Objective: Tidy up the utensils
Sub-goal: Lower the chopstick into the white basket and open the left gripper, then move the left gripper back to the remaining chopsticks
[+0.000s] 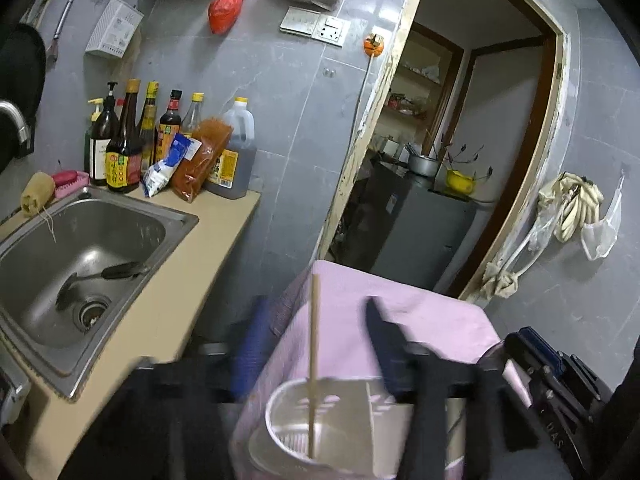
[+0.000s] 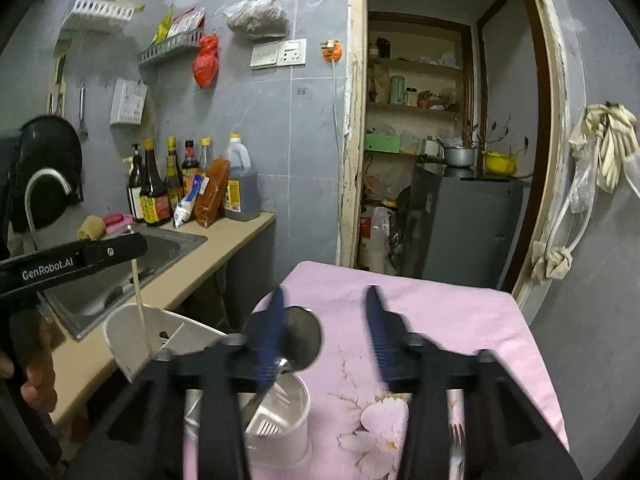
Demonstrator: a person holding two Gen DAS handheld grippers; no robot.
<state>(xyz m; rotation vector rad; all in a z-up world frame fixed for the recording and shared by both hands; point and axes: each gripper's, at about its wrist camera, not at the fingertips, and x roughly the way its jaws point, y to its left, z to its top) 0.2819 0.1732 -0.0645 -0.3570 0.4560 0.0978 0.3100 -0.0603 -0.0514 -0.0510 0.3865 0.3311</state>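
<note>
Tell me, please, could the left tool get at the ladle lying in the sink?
Probably yes: the ladle lies uncovered in the sink, and the left tool is open.

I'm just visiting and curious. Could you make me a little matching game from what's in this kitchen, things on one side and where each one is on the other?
Things:
1. chopstick
2. ladle
3. red bag
4. yellow bowl

Places:
a. lying in the sink
b. hanging on the wall
c. standing in the white holder
d. on the grey cabinet beyond the doorway

Pairs: 1-c, 2-a, 3-b, 4-d
</note>
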